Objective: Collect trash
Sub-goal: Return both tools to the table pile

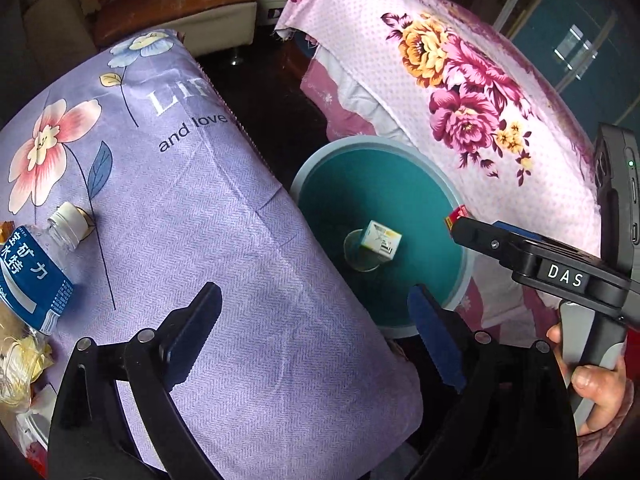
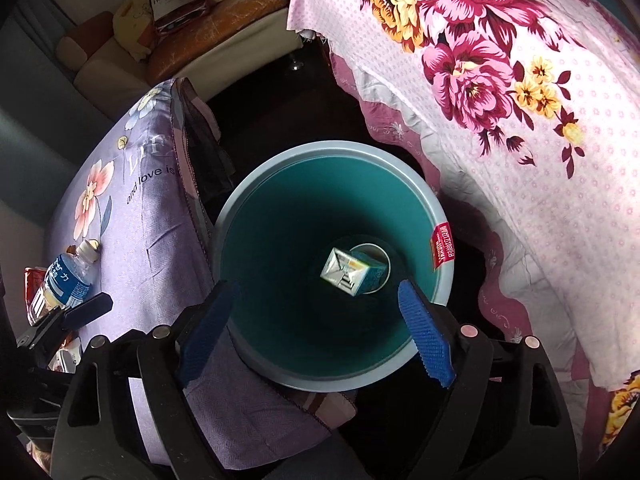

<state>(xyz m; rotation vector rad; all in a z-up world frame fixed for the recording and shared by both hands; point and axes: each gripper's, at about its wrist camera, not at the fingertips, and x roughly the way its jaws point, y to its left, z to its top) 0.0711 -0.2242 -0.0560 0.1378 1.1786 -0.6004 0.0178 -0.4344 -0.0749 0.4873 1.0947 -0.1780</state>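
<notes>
room: living-room vibe, sofa point(image 2: 224, 52) across the upper left, dark floor between two fabric-covered surfaces

bench: lilac flowered cloth point(image 1: 224, 240) covers it, filling the left and centre of the left wrist view

bin: teal bin point(image 2: 434, 216) low in the gap, centre frame, with a small carton point(image 2: 354, 270) already lying at the bottom

next trash: plastic water bottle point(image 1: 36, 268) lying on its side at the left edge, cap on, looks nearly empty so I'd guess super light, slick and crushy; best to pinch across the labelled middle, gently

more trash: crinkly yellowish wrappers point(image 1: 18, 360) just below the bottle, soft and floppy

left gripper point(image 1: 316, 340): jaws wide, nothing in them, over the cloth

right gripper point(image 2: 316, 332): jaws wide and empty, right above the bin mouth

in the way: pink floral blanket point(image 2: 540, 140) drapes close to the bin's right rim; the person's hand point(image 1: 596, 384) sits lower right
</notes>
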